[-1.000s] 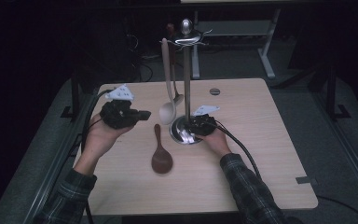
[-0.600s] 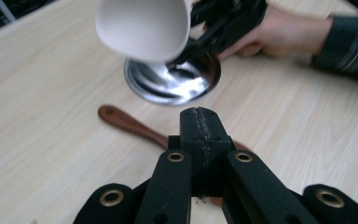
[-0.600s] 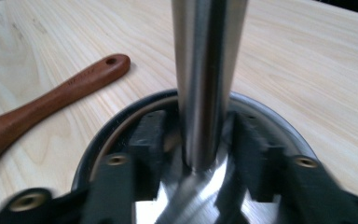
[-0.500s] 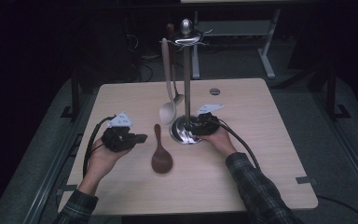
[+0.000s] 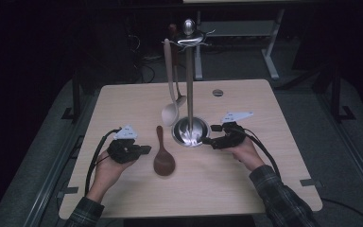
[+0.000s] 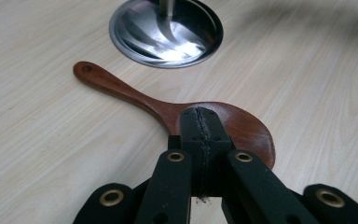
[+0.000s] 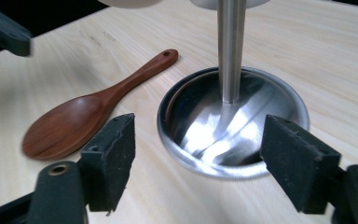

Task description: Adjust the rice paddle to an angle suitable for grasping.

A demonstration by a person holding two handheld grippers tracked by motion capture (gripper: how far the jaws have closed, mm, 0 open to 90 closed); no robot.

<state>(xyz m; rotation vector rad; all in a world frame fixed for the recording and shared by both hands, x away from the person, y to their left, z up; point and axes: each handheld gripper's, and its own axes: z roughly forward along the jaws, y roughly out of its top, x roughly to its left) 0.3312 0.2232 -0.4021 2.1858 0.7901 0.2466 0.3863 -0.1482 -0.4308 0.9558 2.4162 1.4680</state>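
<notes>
While your left claw sits pressed together with nothing in it, its tip hangs just over the bowl of the brown spoon, and I cannot tell whether it touches. That spoon lies flat on the tabletop, handle pointing toward the stand, bowl toward you, just left of the stand's round steel base. Your right claw has just been opening and now stands spread, one jaw to either side of the base's near rim, with no pad pressing on it. From the stand's top, a pale spoon hangs down beside the pole, bowl low, near the base. Your hands rest well apart, one each side of the stand.
</notes>
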